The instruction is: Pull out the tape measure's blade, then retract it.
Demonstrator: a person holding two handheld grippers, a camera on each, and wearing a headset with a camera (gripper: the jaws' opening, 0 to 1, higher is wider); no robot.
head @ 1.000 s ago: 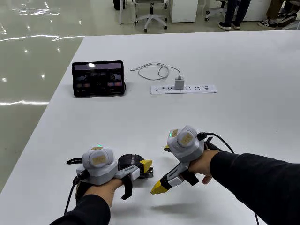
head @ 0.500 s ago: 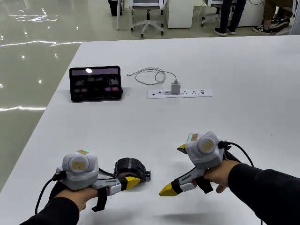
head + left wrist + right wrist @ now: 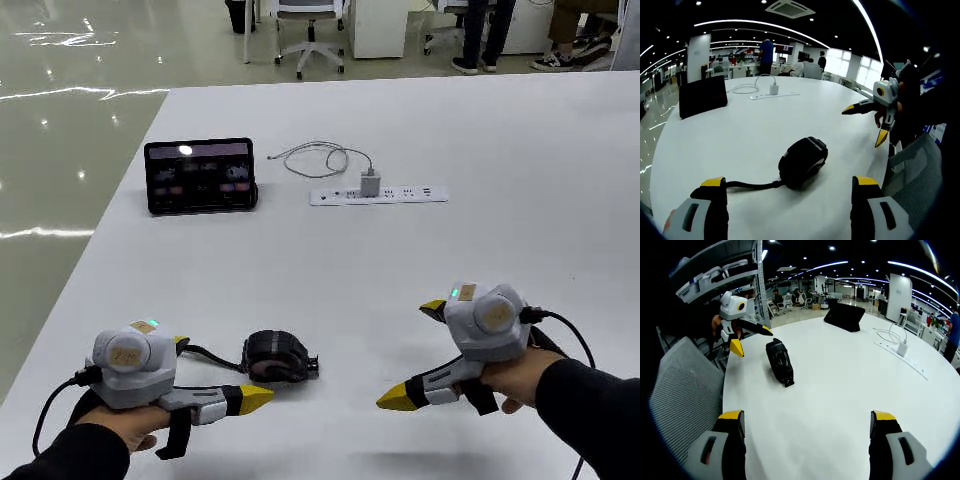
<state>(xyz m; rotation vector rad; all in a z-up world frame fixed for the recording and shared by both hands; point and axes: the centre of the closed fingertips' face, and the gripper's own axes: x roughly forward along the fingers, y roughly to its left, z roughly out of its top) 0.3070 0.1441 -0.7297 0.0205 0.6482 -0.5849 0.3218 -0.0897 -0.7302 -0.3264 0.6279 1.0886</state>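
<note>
Black tape measure (image 3: 277, 355) lies on the white table (image 3: 330, 270), any label on its case too small to read. Its strap (image 3: 750, 185) trails to one finger of the left gripper (image 3: 217, 370); whether they touch is unclear. Left fingers spread wide, the measure just ahead between them. Right gripper (image 3: 415, 352) fingers also spread wide, holding nothing, well apart from it.

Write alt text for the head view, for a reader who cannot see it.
A black tape measure lies on a white table, blade not pulled out, just ahead of the open left gripper. The open right gripper is held off to its right, clear of it. Farther back sit a dark tablet and a power strip with a charger plugged in.
</note>
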